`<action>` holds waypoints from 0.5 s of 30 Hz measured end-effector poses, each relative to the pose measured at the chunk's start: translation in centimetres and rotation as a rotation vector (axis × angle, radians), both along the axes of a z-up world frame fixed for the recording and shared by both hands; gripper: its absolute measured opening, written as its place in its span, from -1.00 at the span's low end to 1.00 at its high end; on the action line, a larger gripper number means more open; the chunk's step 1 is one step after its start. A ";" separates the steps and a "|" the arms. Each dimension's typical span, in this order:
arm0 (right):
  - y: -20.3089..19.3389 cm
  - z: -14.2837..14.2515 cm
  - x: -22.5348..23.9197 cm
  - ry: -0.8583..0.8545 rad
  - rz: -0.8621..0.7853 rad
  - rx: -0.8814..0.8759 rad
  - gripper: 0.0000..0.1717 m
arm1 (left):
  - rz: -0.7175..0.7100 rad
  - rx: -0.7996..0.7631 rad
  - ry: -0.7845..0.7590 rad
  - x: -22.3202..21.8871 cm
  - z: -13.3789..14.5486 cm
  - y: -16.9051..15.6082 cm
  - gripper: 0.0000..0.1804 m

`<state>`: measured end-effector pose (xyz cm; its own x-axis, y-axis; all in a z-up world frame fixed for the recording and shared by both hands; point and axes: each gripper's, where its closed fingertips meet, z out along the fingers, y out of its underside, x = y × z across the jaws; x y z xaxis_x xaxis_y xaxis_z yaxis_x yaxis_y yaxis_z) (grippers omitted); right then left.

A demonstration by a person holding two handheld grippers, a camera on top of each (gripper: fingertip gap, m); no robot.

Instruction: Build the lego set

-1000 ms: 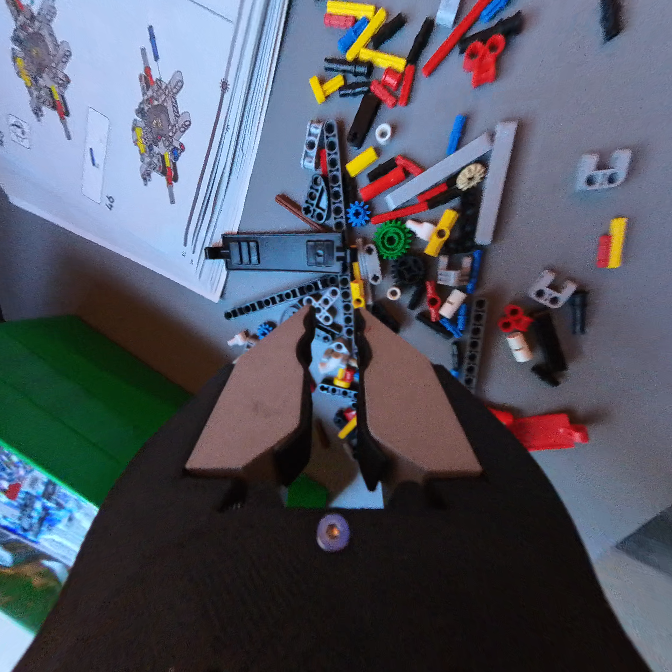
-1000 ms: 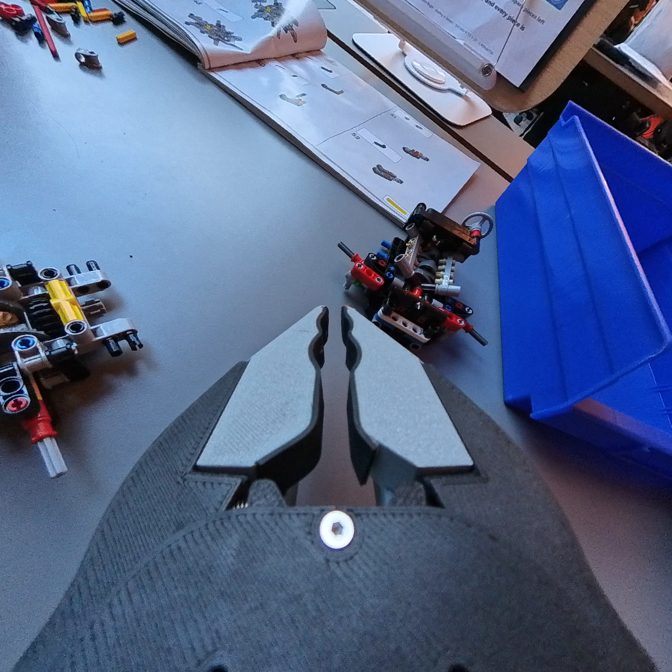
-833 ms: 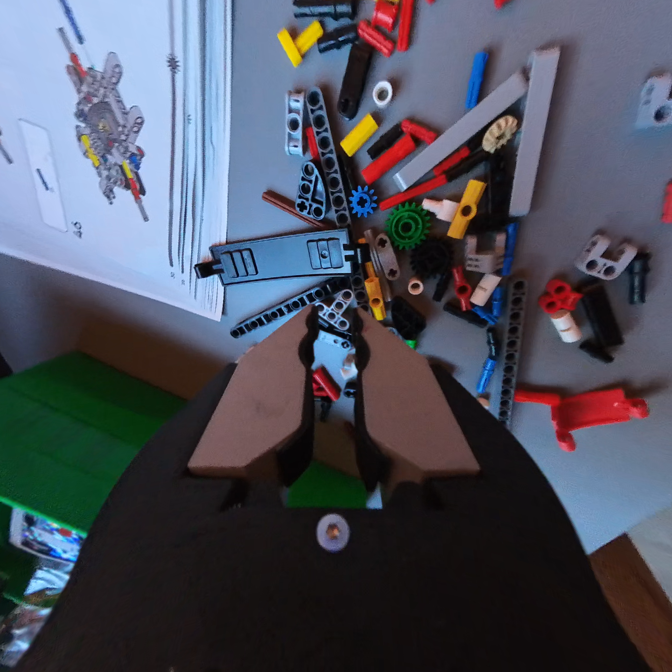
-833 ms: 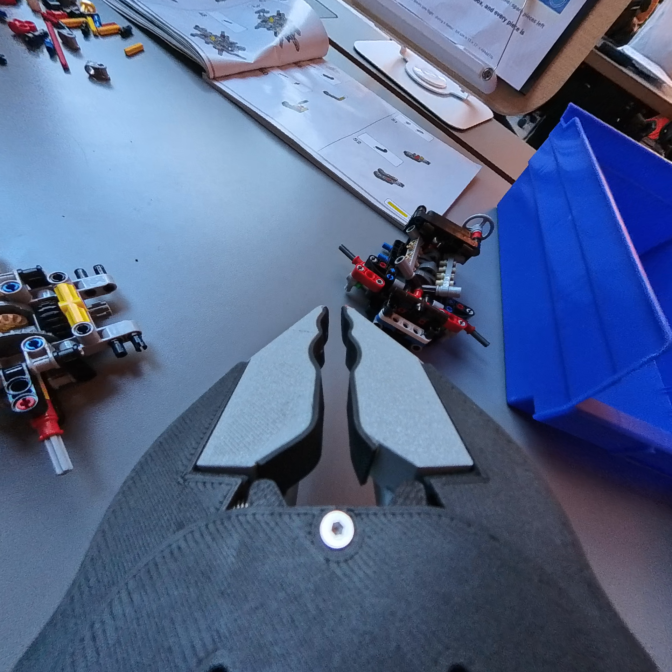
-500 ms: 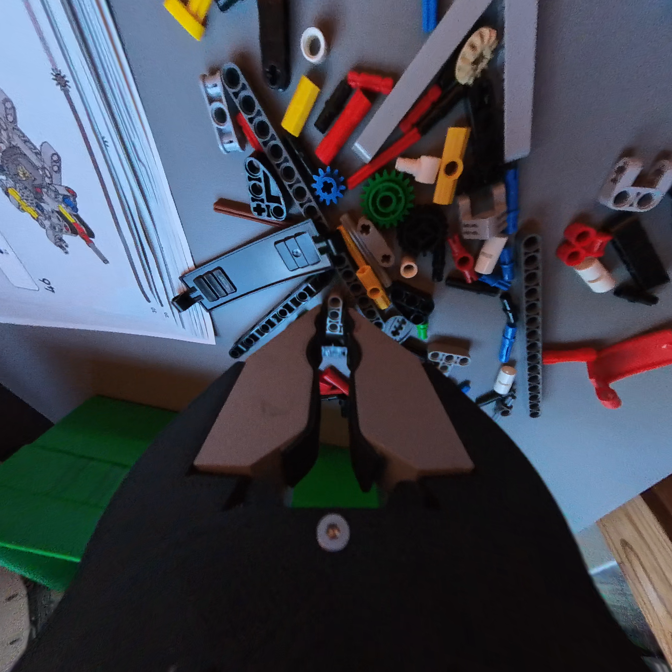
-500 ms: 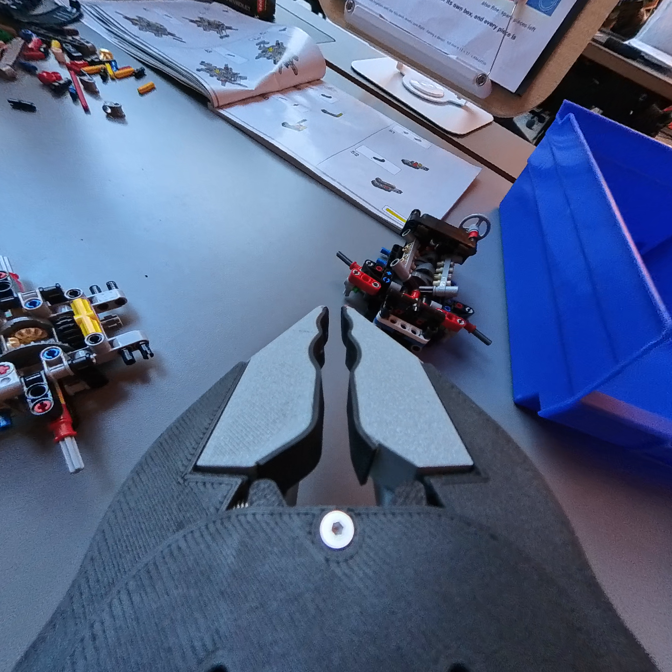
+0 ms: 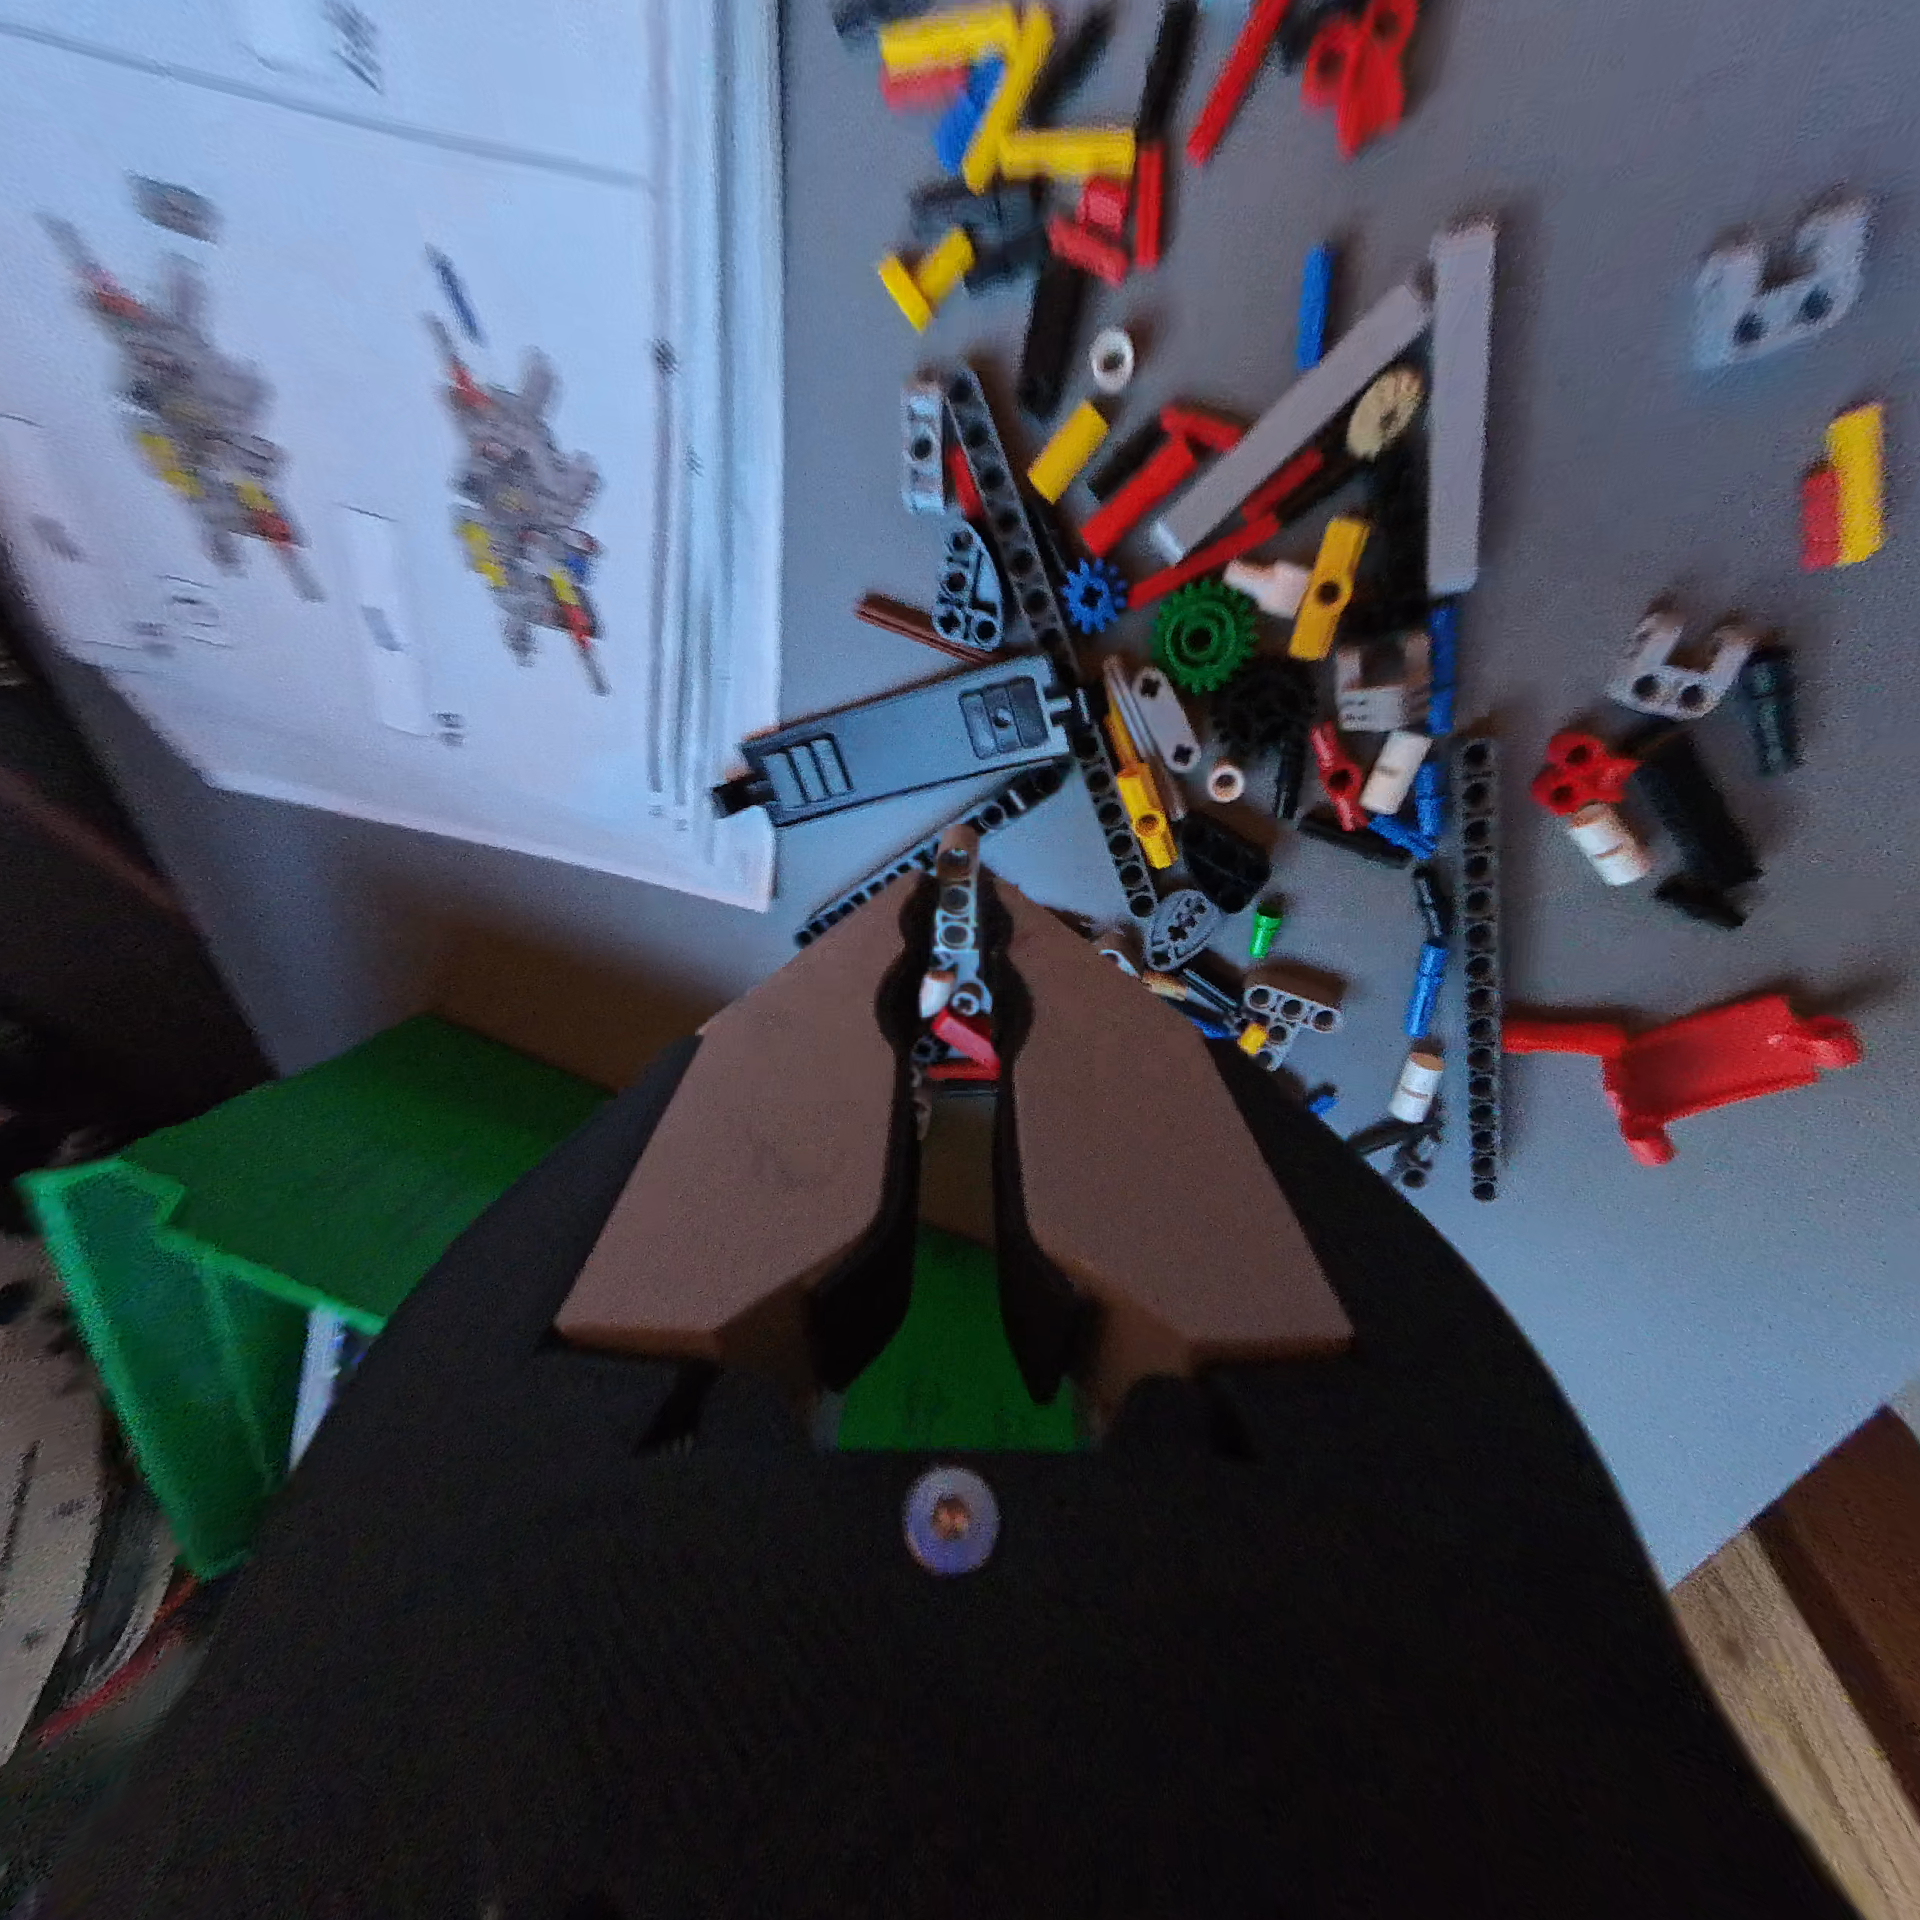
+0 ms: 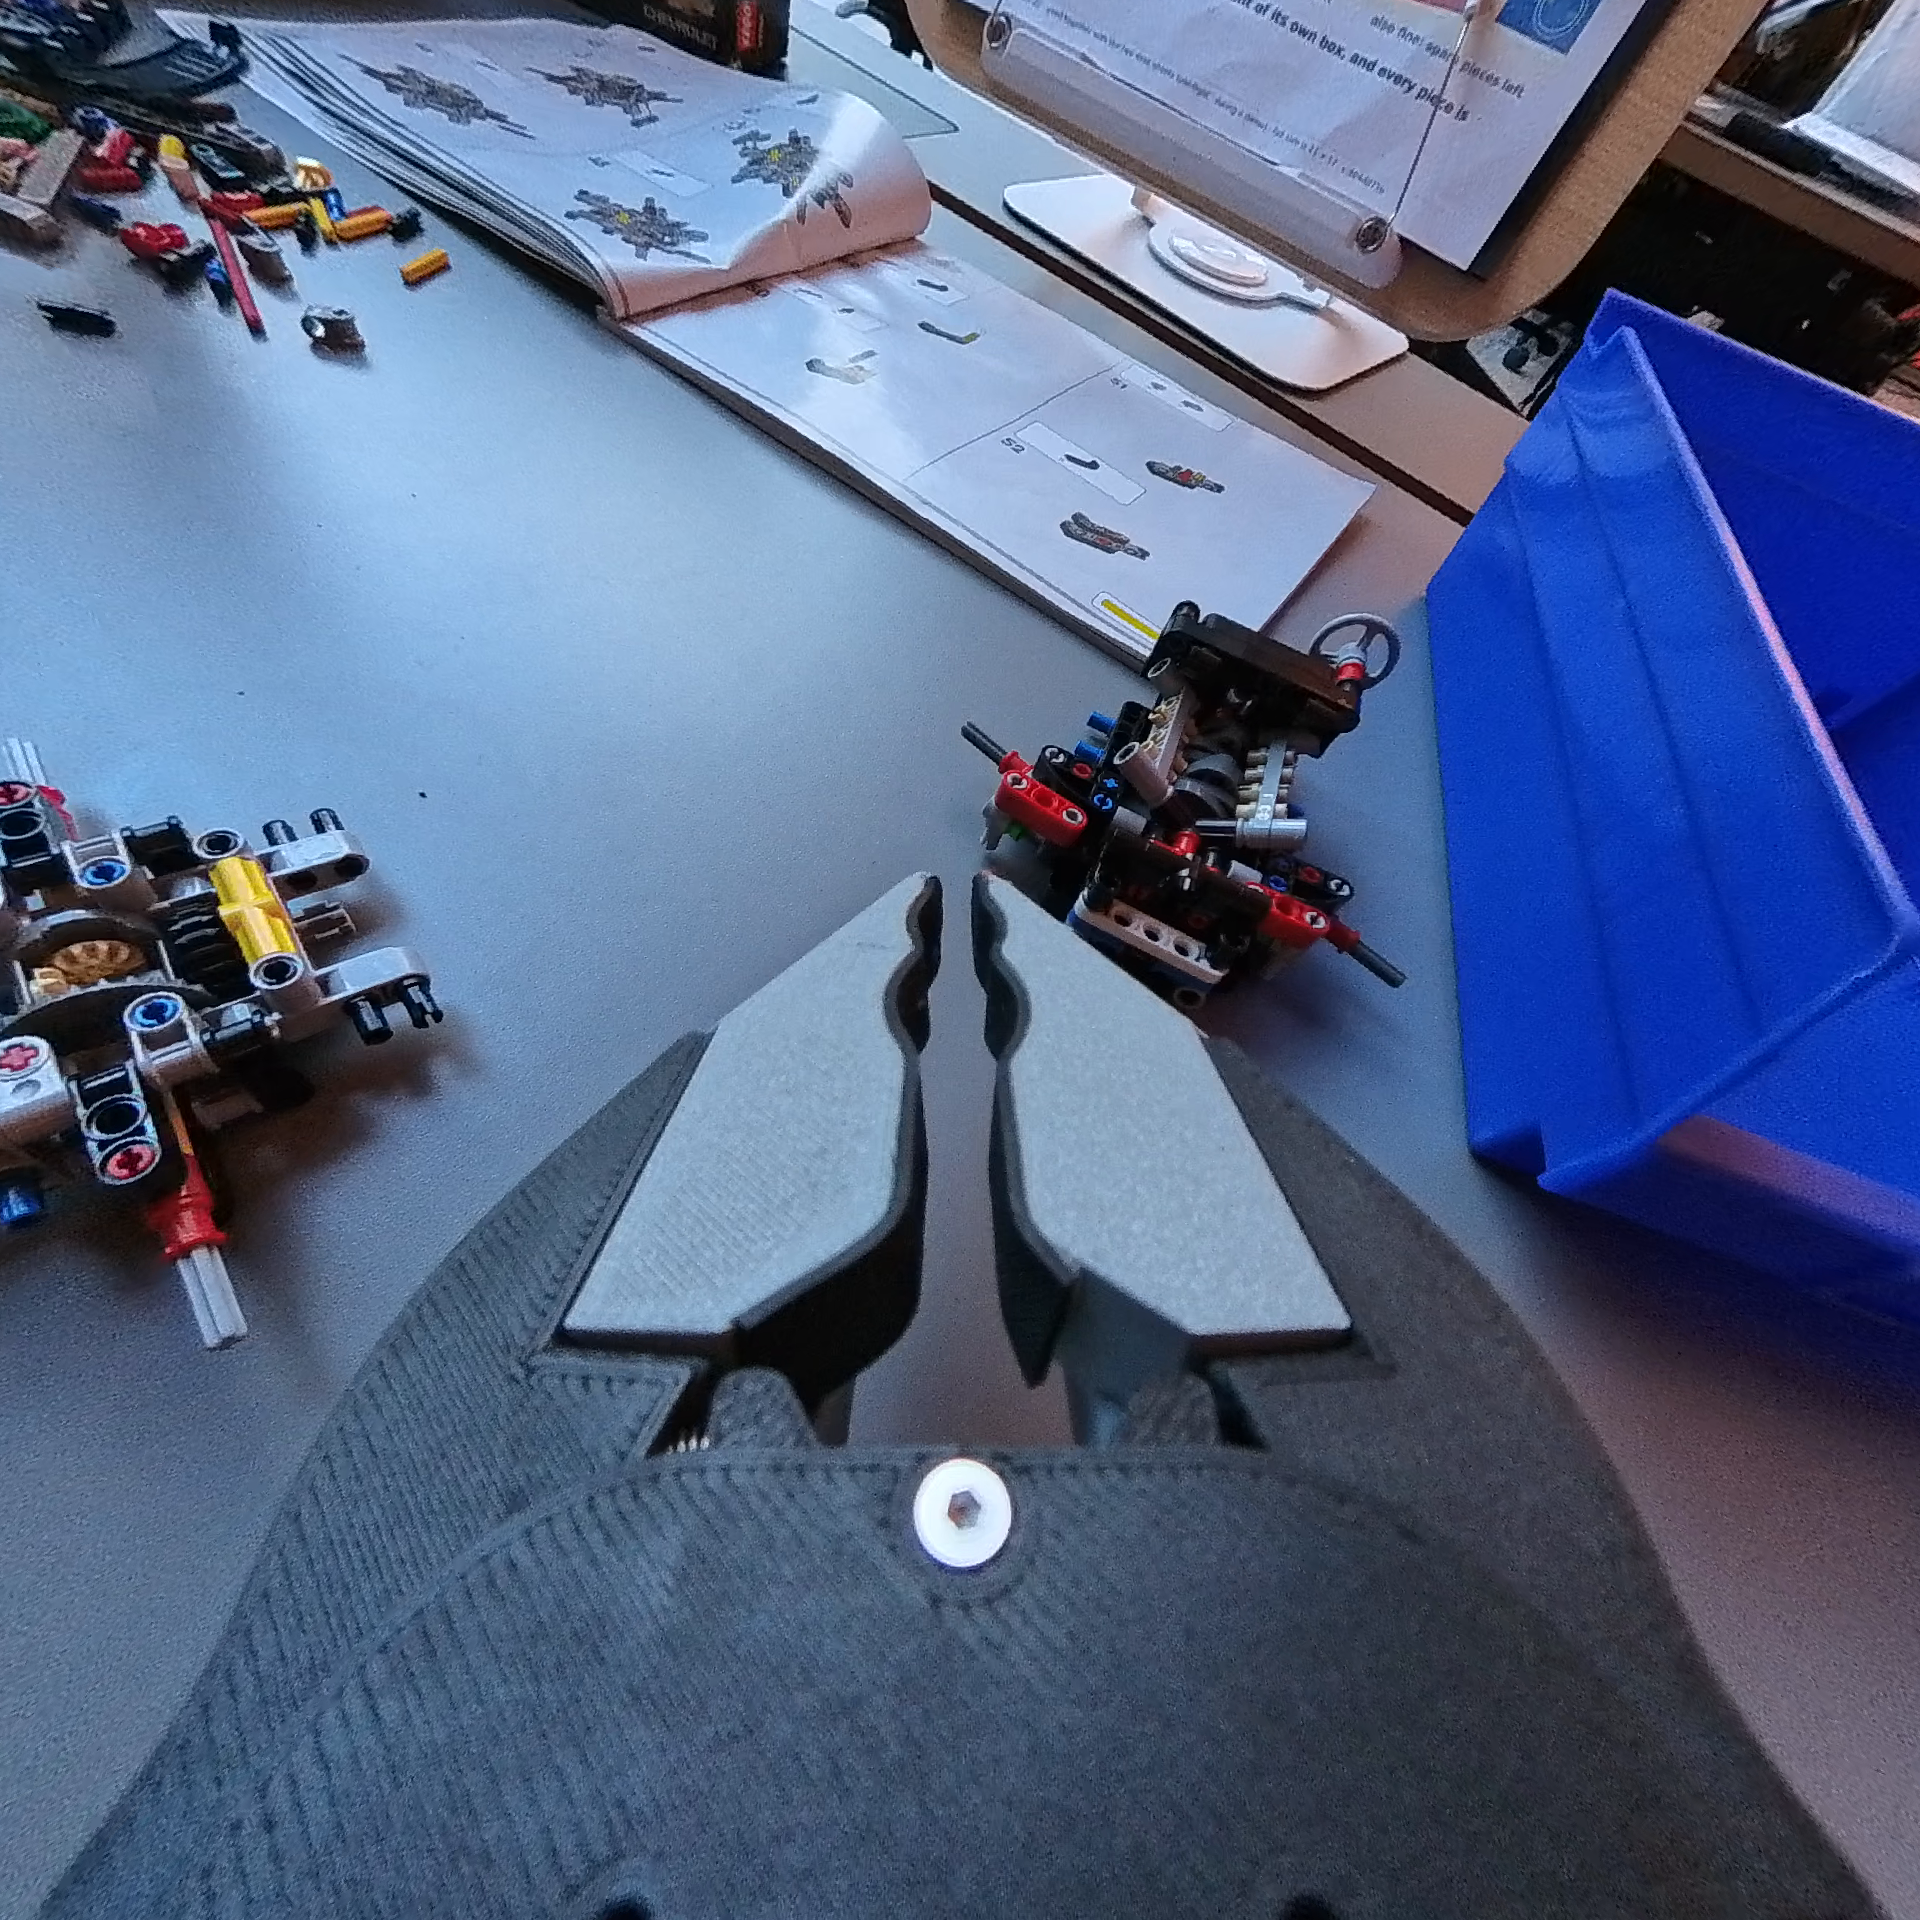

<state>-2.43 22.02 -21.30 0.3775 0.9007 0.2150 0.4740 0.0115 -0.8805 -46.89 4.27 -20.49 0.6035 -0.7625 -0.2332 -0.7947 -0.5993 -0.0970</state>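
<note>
Grey table (image 8: 623,623) (littered): left gripper (image 7: 956,894) pinches grey beam (image 7: 954,914).

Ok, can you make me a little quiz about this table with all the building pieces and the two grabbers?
1. True or false: the left gripper pinches a light grey holed beam.
2. Which bin sits right of the right gripper? A green, B blue, C red.
3. Fill in: the gear beside the small blue gear is ____.

Key: 1 true. 2 B, the blue bin. 3 green, the green gear.
</note>
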 end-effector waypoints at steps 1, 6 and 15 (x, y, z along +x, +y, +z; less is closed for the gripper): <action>0.0 0.0 0.0 -0.001 0.000 -0.003 -0.97 | -0.006 0.043 0.002 0.5 1.3 0.3 -0.94; 0.0 -0.1 0.0 -0.003 0.000 -0.006 -0.97 | -0.077 0.181 -0.043 5.8 5.2 1.3 -0.94; 0.0 -0.1 0.0 -0.004 -0.002 0.001 -0.98 | -0.167 0.026 -0.300 26.1 -1.5 0.4 -0.94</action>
